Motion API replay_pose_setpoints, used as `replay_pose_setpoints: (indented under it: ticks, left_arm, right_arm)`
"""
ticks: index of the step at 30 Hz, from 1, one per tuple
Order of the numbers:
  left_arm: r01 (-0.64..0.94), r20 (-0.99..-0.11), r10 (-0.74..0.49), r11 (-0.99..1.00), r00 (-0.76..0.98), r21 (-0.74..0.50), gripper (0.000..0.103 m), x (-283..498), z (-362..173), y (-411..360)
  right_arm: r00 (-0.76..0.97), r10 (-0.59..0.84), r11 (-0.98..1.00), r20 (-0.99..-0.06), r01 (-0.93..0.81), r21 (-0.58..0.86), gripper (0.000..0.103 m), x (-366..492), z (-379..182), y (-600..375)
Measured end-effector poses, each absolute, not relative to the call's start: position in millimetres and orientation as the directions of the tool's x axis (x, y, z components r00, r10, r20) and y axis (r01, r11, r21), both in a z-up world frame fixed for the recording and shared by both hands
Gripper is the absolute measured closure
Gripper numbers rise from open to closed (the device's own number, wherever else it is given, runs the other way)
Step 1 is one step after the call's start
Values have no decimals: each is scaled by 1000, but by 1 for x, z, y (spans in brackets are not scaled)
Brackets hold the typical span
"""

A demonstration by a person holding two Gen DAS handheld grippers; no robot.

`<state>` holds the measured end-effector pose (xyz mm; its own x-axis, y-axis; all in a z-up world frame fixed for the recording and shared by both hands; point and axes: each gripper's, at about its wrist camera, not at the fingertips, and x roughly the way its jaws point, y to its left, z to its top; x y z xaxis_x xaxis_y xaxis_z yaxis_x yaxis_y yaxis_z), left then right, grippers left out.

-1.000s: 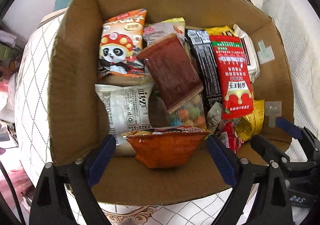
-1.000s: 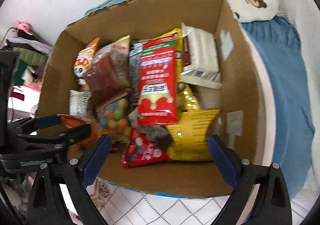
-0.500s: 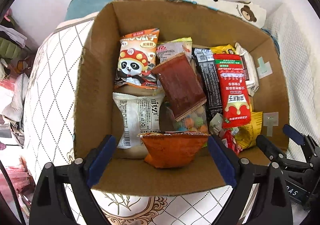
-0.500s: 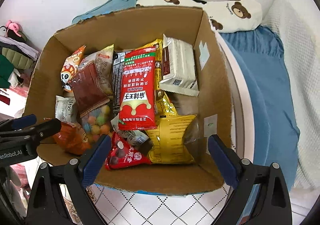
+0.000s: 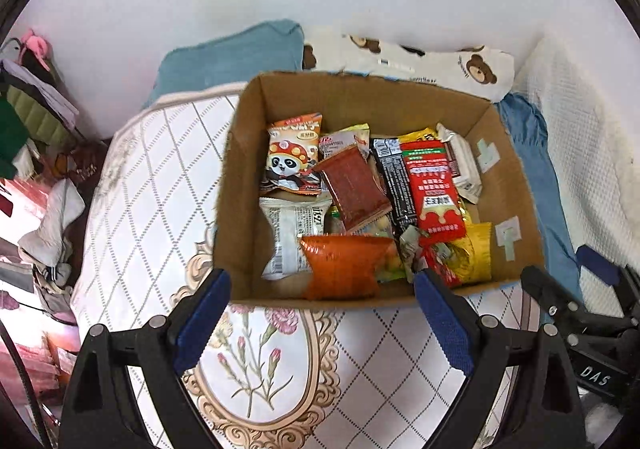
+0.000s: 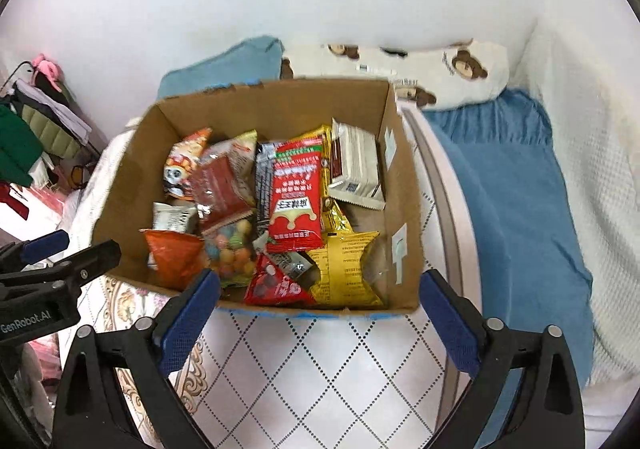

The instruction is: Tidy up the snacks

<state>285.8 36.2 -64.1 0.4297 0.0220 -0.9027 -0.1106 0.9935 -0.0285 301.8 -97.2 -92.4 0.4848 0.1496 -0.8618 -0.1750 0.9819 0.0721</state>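
A brown cardboard box sits on the quilted bed and holds several snack packs: an orange bag at the near wall, a red pack, a panda bag, a yellow pack and a white pack. My left gripper is open and empty, above the bed in front of the box. My right gripper is open and empty, also in front of the box.
The box stands on a white diamond-quilted cover with a flower emblem. A blue sheet lies to the right. A bear-print pillow and a blue pillow lie behind. Clothes pile up at the left.
Both grippers have pulled back and up from the box, which now looks smaller and farther. The orange bag stays in the box at the near wall.
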Motion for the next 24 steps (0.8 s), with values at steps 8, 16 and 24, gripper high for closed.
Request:
replay_pose_setpoints:
  ticks: [8,16,24]
  left_arm:
    - [-130,-841,27,990,541,-52,9,225,-19,36]
    - [-117,-787,29,992,617,-55,9,182,17,31]
    - [-102,-753,16,992,658,-68,9,150,35,27]
  right_arm:
    - [588,179,978,-789,-195,77,1,240,-36,-105]
    - [657,185,977,-731,-204,64,0,185,8,-107]
    - [682,207,976,-702,-199,94,0,148,32,-113]
